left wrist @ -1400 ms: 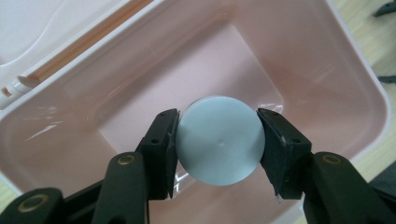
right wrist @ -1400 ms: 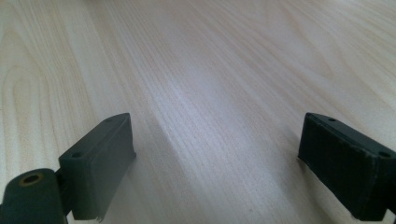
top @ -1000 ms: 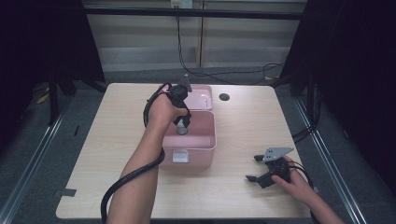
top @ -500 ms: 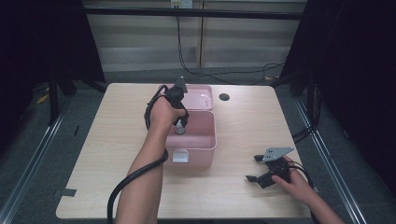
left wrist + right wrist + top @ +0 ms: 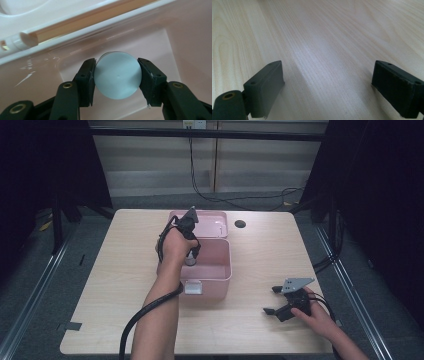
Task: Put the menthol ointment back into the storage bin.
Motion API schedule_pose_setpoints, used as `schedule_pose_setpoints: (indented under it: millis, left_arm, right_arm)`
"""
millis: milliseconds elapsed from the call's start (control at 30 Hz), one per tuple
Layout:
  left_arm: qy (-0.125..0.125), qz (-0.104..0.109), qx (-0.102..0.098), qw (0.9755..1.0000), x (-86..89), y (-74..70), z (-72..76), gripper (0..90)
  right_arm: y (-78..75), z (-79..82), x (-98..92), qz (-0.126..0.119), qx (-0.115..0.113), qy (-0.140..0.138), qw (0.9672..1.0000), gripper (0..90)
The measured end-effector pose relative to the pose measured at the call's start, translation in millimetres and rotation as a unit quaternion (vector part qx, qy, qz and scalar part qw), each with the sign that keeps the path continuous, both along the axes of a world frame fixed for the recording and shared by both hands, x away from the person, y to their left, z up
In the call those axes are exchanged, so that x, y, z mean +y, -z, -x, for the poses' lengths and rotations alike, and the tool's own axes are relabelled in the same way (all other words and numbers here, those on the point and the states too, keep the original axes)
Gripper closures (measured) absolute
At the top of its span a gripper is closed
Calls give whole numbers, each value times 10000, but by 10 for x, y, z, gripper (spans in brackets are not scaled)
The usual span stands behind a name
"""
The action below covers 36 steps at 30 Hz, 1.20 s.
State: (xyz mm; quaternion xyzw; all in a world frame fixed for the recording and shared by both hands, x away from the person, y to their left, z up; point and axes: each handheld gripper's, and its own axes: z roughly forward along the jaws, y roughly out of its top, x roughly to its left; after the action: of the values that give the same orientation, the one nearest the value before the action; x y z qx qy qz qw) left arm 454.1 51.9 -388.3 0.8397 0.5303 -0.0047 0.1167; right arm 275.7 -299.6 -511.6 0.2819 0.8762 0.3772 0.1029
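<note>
Pale blue-grey and round, the small smooth cylinder (image 5: 117, 74) sits clamped between the jaws of the left gripper (image 5: 117, 75) inside the pink box (image 5: 220, 270), just above its floor. It looks light, stiff and rather slick, so I'd judge the curved sides, taken square across the middle as now, the surest hold. Over on the bare tabletop (image 5: 260, 330), the right gripper (image 5: 274, 301) rests with its jaws wide apart and nothing between them.

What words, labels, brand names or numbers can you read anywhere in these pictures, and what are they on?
None can be read.
The pale round disc held in the left gripper is blank.
The pink box and its open lid carry no print.
The white latch on the box front is too small to tell any marking.
The wooden table shows grain alone.
</note>
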Motion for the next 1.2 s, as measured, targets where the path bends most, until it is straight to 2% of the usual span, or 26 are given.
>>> schedule_pose_setpoints:
  millis: [233,367,733,867,1200]
  left_arm:
    - [-73,-32,-3,10000,-3,79,-11,503]
    - [-32,-63,11,10000,-7,109,-15,503]
    - [-86,35,74,9999,-25,189,-19,503]
    - [-101,60,37,9999,-40,211,-14,503]
    - [-92,-26,3,10000,-61,254,-18,503]
  right_arm:
    - [0,-2,-1,4,-18,-5,10000,98]
    - [0,-2,-1,3,-18,-5,10000,99]
    - [0,-2,-1,3,-18,-5,10000,99]
    - [1,-2,-1,-3,-24,-1,10000,98]
    - [1,-3,0,-3,-25,-5,10000,99]
